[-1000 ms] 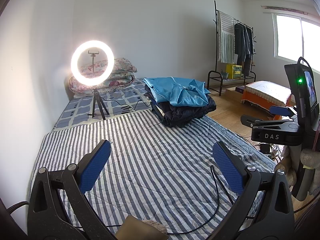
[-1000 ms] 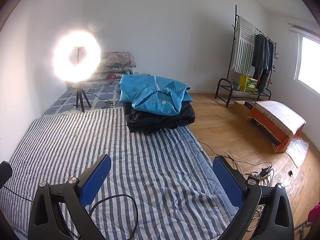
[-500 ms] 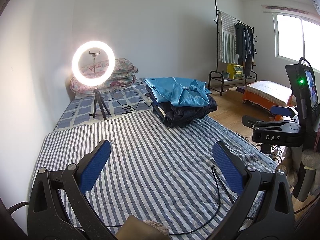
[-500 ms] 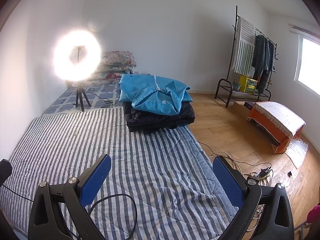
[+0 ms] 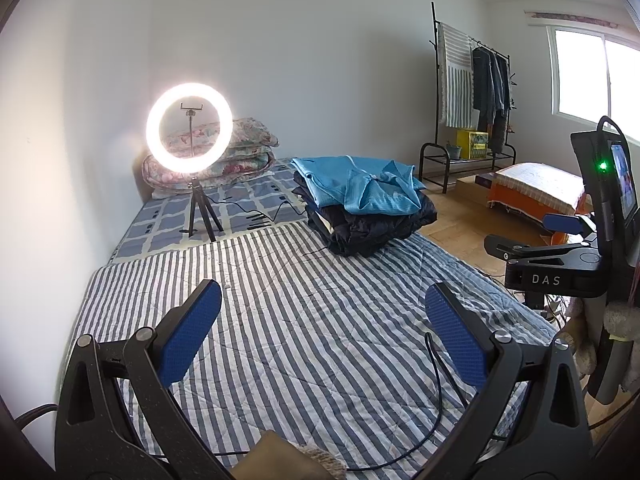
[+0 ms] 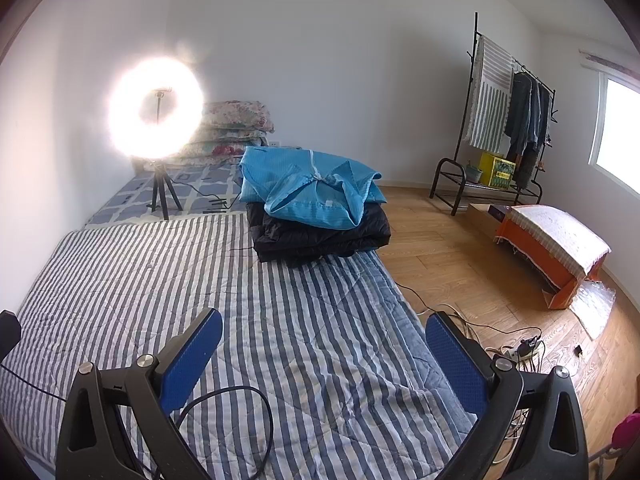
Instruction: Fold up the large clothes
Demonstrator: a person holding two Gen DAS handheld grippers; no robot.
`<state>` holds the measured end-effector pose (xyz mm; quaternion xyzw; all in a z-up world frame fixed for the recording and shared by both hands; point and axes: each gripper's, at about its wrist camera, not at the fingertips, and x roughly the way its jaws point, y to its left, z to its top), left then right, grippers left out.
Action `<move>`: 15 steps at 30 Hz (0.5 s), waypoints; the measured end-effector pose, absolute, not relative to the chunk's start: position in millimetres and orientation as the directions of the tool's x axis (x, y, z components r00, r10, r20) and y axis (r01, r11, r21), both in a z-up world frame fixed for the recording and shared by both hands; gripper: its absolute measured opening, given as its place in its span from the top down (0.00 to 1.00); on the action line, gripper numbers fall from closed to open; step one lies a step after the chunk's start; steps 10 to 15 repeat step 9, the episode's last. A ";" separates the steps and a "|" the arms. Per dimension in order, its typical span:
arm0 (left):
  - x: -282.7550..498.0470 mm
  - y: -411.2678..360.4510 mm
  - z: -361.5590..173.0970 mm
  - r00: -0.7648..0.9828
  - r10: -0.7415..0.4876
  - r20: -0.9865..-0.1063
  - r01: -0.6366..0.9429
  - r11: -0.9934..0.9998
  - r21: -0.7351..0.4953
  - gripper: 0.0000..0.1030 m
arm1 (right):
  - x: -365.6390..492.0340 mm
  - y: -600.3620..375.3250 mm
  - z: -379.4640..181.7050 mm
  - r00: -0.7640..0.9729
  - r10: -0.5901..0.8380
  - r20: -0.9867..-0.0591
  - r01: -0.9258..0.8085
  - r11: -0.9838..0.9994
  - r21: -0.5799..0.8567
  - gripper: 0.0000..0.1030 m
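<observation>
A folded light-blue garment [image 5: 360, 190] [image 6: 312, 188] lies on top of a stack of folded dark clothes [image 5: 372, 226] [image 6: 320, 234] at the far end of the striped quilt [image 5: 304, 320] [image 6: 200, 272]. My left gripper [image 5: 322, 328] hangs open over the near part of the quilt, holding nothing. My right gripper [image 6: 322, 356] is open too, over the quilt's right side near its edge. In the left wrist view the right gripper's body marked DAS [image 5: 552, 268] shows at the right. Both grippers are well short of the stack.
A lit ring light on a tripod [image 5: 189, 128] [image 6: 156, 110] stands at the back left, before floral pillows [image 5: 240, 156]. Black cables [image 5: 436, 400] [image 6: 240, 412] lie on the near quilt. Right of the bed: wooden floor, a clothes rack [image 6: 504, 120], an orange bench [image 6: 556, 248], a power strip [image 6: 520, 350].
Both views have shifted only slightly; the grippers stay open and the clothes have not moved.
</observation>
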<state>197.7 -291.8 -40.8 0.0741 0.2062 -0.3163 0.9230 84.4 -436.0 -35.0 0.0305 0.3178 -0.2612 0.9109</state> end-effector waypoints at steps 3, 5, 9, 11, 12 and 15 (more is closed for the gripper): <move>198.6 -291.3 -41.0 0.718 -0.551 -0.426 0.611 0.792 0.006 0.00 | 85.4 -436.1 -36.2 0.661 -0.456 -0.596 0.492 0.863 -0.113 0.00; 197.7 -290.5 -42.2 0.718 -0.552 -0.425 0.611 0.792 0.003 0.00 | 85.2 -436.4 -36.7 0.661 -0.456 -0.597 0.493 0.863 -0.114 0.00; 197.0 -290.0 -41.8 0.727 -0.543 -0.420 0.602 0.798 0.010 0.00 | 85.6 -437.1 -37.0 0.662 -0.455 -0.595 0.492 0.863 -0.112 0.00; 197.0 -290.0 -41.8 0.727 -0.543 -0.420 0.602 0.798 0.010 0.00 | 85.6 -437.1 -37.0 0.662 -0.455 -0.595 0.492 0.863 -0.112 0.00; 197.0 -290.0 -41.8 0.727 -0.543 -0.420 0.602 0.798 0.010 0.00 | 85.6 -437.1 -37.0 0.662 -0.455 -0.595 0.492 0.863 -0.112 0.00; 197.0 -290.0 -41.8 0.727 -0.543 -0.420 0.602 0.798 0.010 0.00 | 85.6 -437.1 -37.0 0.662 -0.455 -0.595 0.492 0.863 -0.112 0.00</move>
